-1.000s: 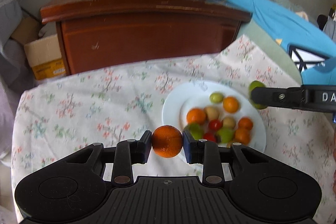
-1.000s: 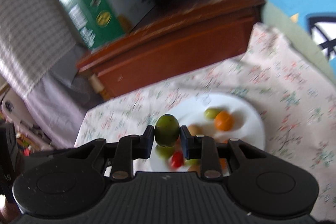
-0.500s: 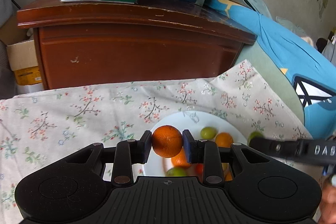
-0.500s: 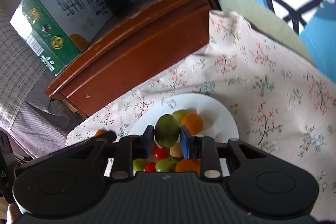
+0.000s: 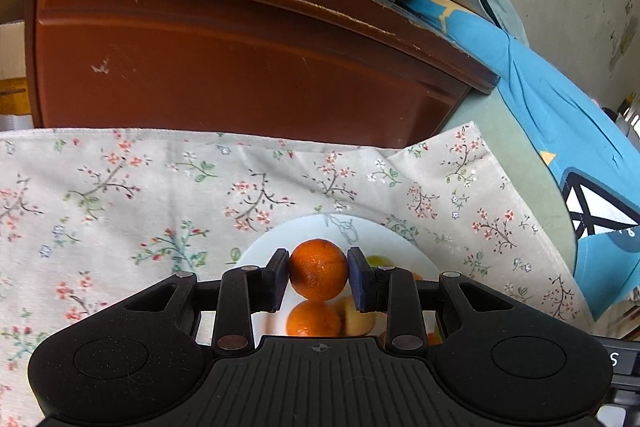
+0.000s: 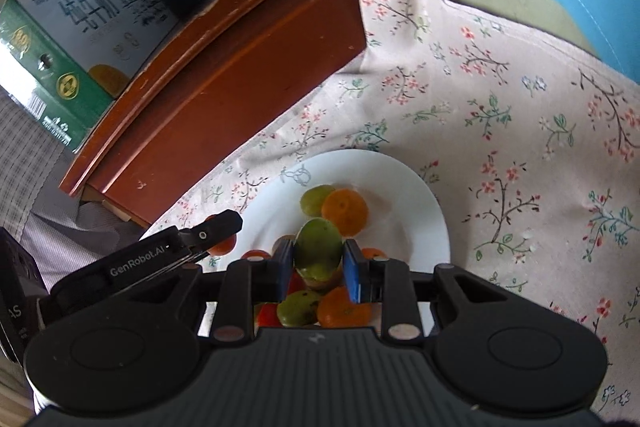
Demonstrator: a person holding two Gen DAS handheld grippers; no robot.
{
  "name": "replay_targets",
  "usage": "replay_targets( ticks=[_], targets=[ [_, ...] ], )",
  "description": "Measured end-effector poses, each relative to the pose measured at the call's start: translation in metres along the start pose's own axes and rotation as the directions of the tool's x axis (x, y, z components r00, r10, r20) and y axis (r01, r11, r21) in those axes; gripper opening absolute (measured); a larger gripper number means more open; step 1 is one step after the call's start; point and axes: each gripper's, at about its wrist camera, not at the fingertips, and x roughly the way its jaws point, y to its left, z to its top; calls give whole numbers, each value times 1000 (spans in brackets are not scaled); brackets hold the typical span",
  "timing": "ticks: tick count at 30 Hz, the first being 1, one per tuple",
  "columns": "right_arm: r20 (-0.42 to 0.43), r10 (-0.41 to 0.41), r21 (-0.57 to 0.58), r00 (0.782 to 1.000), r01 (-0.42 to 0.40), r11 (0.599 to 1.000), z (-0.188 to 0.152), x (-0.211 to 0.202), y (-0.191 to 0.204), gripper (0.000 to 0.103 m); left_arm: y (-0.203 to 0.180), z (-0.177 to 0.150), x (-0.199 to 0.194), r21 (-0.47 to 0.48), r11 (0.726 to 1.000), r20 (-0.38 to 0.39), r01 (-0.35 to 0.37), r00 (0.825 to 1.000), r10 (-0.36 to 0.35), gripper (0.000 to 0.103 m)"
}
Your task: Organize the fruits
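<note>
Both my grippers tilt down over the white plate [image 6: 408, 187].
My left gripper [image 5: 319, 281] pinches an orange [image 5: 318, 269], my right gripper [image 6: 319, 265] a green fruit [image 6: 318, 247], perhaps a plum; the wooden cabinet [image 5: 240, 67] stands beyond.

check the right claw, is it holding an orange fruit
No, the right claw is shut on an oval green fruit above the white round plate.
</note>
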Motion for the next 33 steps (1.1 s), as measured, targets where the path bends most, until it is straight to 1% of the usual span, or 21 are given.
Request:
replay_targets(
  ticks=[3, 4, 5, 6, 7, 10, 15, 17, 20, 23, 28, 33],
  targets=[
    [5, -10, 20, 1000, 10, 1000, -1, 1, -4, 30, -4, -1, 1, 16, 1000, 1, 13, 1000, -13, 31],
    [9, -12, 24, 1000, 12, 1000, -1, 1, -4, 30, -5, -1, 1, 19, 1000, -2, 11, 1000, -11, 37],
    [15, -10, 25, 1000, 10, 1000, -1, 0, -4, 30, -6, -1, 0, 17, 1000, -4, 3, 1000, -3, 52],
    [22, -8, 24, 1000, 7, 1000, -1, -1, -4, 30, -6, 0, -3, 14, 1000, 2, -7, 1000, 7, 59],
    [27, -6, 18, 1000, 5, 1000, -1, -2, -3, 30, -7, 0, -5, 14, 1000, 13, -13, 1000, 13, 63],
    [38, -7, 2, 999, 7, 1000, 0, -4, -1, 31, -10, 1, -11, 42, 999, 15, -26, 1000, 25, 63],
    [43, -18, -7, 999, 19, 1000, 1, -5, 1, 31, -12, 0, -23, 57, 997, 1, -49, 999, 49, 70],
    [44, -18, -11, 999, 18, 1000, 1, -7, 2, 33, -14, -1, -29, 74, 995, -1, -69, 998, 69, 75],
    [51, -18, -19, 999, 19, 1000, 2, -9, 4, 36, -16, -2, -40, 98, 990, 3, -99, 995, 99, 79],
    [56, -26, -30, 998, 27, 999, 3, -11, 5, 36, -17, -5, -52, 109, 986, -2, -128, 992, 129, 82],
    [56, -33, -1, 998, 33, 999, 5, -13, 0, 37, -14, -12, -71, 108, 982, -12, -154, 988, 156, 84],
    [22, -43, -12, 999, 43, 999, 0, -12, 2, 38, -18, -22, -82, 145, 972, -30, -184, 981, 191, 87]
  ],
)
